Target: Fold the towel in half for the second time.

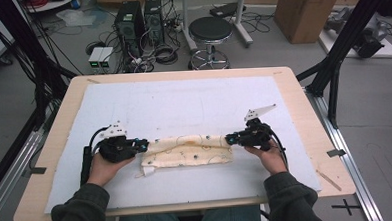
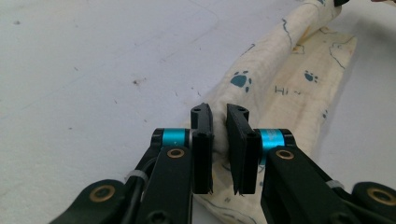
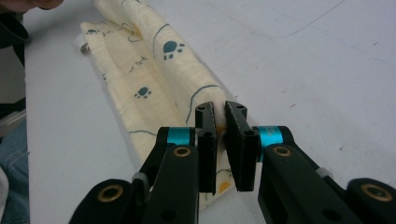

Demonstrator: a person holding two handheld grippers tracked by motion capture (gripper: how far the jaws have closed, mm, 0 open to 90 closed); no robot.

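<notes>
High view: cloth lies folded long on desk, near front; left tool & right tool at its ends.
Left gripper view: tool clenched on cloth end.
Right gripper view: same grip.
Prob. mid-fold; next needs both ends lifted together.

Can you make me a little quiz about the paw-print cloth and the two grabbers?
1. True or false: the cloth is spread out flat across the whole white mat.
2. Which end of the cloth does the left gripper pinch? A) the end at the left of the high view B) the end at the right C) the middle
3. Fill in: the blue prints on the cloth are shaped like ____.

Key: 1 false, it is rolled and folded into a long strip. 2 A; the right gripper pinches the opposite end. 3 paws.
</notes>
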